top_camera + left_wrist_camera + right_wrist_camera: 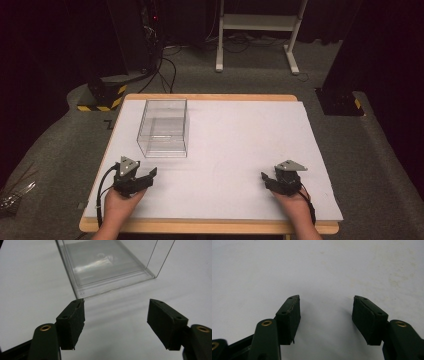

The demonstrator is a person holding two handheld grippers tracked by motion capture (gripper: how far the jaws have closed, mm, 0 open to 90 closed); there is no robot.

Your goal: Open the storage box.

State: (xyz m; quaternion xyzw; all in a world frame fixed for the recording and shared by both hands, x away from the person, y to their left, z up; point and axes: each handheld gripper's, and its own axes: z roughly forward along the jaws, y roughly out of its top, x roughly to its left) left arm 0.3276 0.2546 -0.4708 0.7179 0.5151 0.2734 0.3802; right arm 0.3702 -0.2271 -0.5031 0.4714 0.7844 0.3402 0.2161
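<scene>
We are resting both spread, empty grippers near the bench's (pixel 300 150) front edge, the left gripper (pixel 145 176) lying nearer than the right gripper (pixel 266 177) to the clear box (pixel 164 128), just ahead toward the far-left corner.

Cut off at the edges, lost in the dark

In the left gripper view the clear box (pixel 107 267) runs off the top edge, its far walls unseen. From above, both forearms leave the bottom edge, the white frame (pixel 260 22) is cropped at the top, and the metal bits (pixel 12 192) at far left are too small to tell.
</scene>
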